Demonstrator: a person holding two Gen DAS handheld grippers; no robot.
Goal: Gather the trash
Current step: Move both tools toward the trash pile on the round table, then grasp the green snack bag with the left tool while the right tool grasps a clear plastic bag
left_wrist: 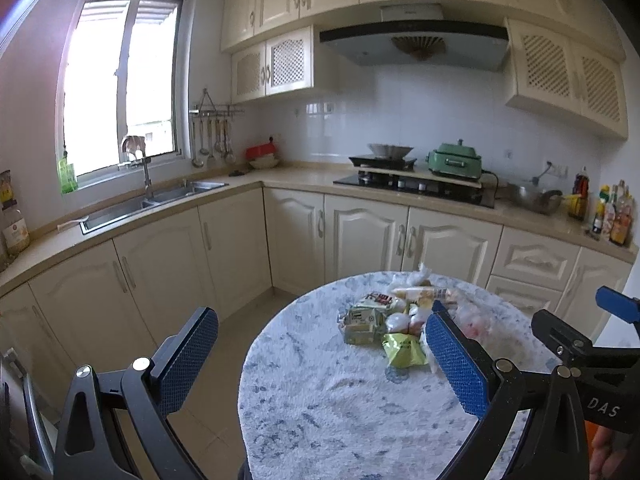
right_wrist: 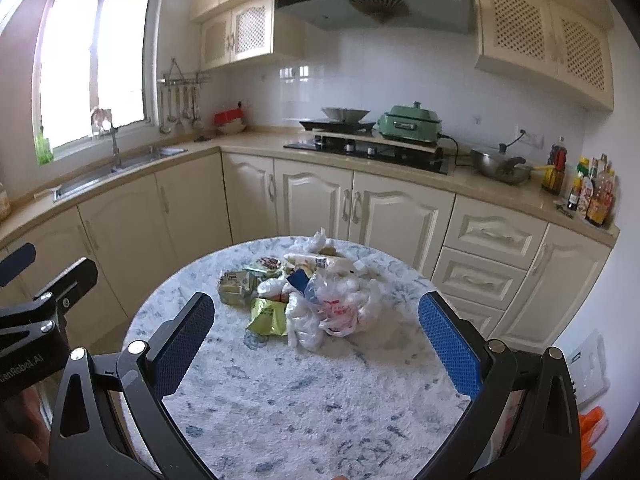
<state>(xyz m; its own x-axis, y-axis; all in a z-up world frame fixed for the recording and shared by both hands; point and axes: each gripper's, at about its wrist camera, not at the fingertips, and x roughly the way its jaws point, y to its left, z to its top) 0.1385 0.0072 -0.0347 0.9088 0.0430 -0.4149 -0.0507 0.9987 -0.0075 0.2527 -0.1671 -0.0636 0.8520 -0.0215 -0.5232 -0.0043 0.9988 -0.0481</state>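
Your left hand-held gripper [left_wrist: 322, 346] is spread wide and empty, short of the trash pile [left_wrist: 404, 320] on the round desk [left_wrist: 340, 408]. Your right hand-held gripper [right_wrist: 316, 330] is also wide, carrying nothing, framing a clear plastic bag [right_wrist: 340, 304], a green wrapper [right_wrist: 268, 316] and what may be small cartons [right_wrist: 236, 286].

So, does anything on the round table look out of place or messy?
Yes. A heap of trash lies loose in the middle of the table: crumpled plastic bags, a green wrapper and small cartons. Nothing looks spilled or broken. Both tools are open and hold nothing.
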